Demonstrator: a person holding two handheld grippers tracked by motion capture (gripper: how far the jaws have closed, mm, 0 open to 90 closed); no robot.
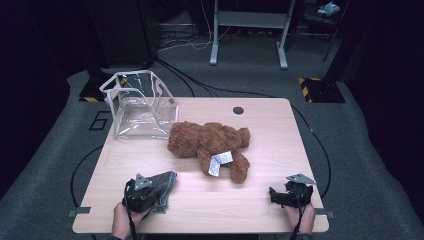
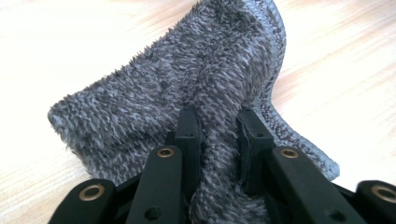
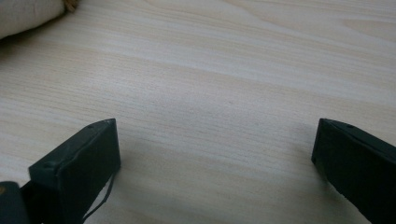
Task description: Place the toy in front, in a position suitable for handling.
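Grey fuzzy cloth [image 2: 196, 84]: near the table's front left edge, bunched up between the left gripper [image 1: 142, 192] jaws, which pinch a fold.
Right gripper [image 1: 291, 194]: jaws wide apart over bare wood, front right.
Open room: wide bare strip between both grippers.
Table [image 1: 270, 130]: light wood, brown teddy bear [image 1: 210, 145] in the middle, clear plastic bag [image 1: 140, 105] at the back left.
Room: grey carpet, dark.

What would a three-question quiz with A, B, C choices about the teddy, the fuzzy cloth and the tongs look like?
1. Where does the clear box stand?
A. far left corner of the table
B. near right corner
C. on the teddy

2. What colour is the teddy bear?
A. white
B. brown
C. green

3. What are the left tongs doing?
A. gaping over bare wood
B. holding the teddy
C. pinching the grey fuzzy cloth

Answers: 1 A, the high view shows it there. 2 B, its fur is brown. 3 C, cloth is bunched between the pads.
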